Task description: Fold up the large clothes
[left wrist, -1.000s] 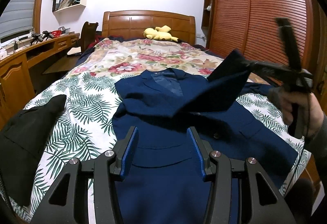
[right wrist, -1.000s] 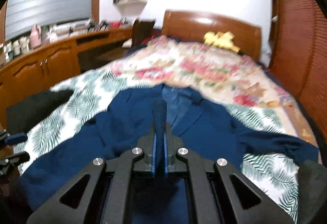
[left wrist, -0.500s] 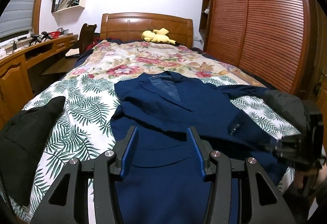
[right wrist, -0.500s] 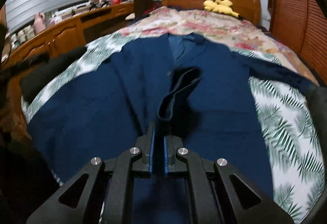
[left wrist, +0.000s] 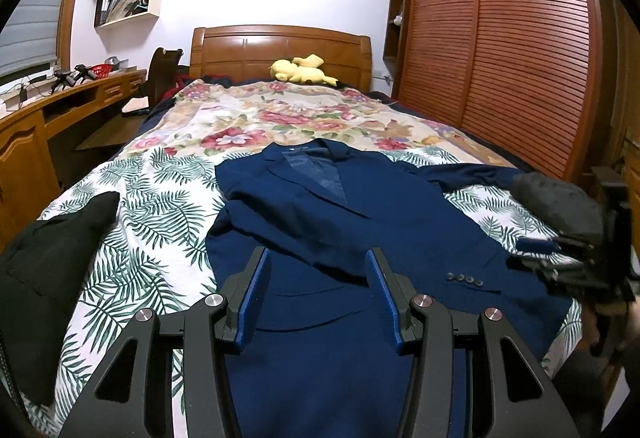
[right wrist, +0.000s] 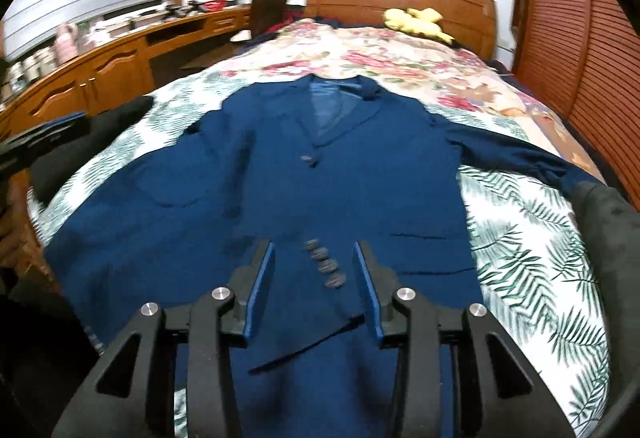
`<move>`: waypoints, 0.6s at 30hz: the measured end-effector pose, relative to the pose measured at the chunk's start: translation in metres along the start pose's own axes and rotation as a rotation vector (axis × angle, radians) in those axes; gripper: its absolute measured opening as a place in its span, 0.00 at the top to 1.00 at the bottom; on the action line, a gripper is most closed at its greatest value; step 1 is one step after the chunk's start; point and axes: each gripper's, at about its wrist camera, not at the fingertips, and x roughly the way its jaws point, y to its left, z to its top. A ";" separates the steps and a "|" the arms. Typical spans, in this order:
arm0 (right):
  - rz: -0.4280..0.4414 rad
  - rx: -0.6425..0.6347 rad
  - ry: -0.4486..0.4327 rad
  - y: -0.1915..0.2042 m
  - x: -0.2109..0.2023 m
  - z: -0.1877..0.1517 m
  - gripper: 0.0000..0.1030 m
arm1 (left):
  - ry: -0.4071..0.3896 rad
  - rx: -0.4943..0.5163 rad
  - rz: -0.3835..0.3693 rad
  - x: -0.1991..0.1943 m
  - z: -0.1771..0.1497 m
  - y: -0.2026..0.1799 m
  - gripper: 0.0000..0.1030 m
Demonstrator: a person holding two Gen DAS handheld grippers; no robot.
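A navy blazer lies flat on the bed, collar away, its long axis running straight ahead of both tongs. One sleeve lies folded across the front, its cuff directly beneath the right gripper, jaws apart, empty. The left gripper hovers low over the hem, also apart.

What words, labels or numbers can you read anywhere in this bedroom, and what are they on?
None can be read.
Neck label inside the blue jacket: a small light mark, too small to read.
Binders and papers on the wall shelf: any lettering is too small and blurred.
Items on the desk: nothing legible.
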 end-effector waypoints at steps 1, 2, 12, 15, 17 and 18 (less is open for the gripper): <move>-0.007 0.009 0.012 -0.009 0.008 0.002 0.60 | 0.002 0.002 0.000 0.001 0.000 0.000 0.51; -0.011 0.019 0.027 -0.015 0.015 0.004 0.60 | 0.006 0.004 -0.001 0.002 0.000 0.000 0.51; 0.050 0.085 0.210 -0.040 0.080 -0.021 0.60 | 0.025 0.038 -0.004 0.009 -0.001 -0.011 0.51; 0.087 0.089 0.216 -0.043 0.077 -0.020 0.65 | 0.026 0.039 -0.006 0.010 0.000 -0.013 0.51; 0.107 0.057 0.221 -0.040 0.076 -0.020 0.80 | 0.026 0.038 -0.006 0.011 0.001 -0.014 0.51; 0.108 0.034 0.221 -0.037 0.074 -0.019 0.89 | 0.025 0.037 -0.007 0.011 0.001 -0.014 0.51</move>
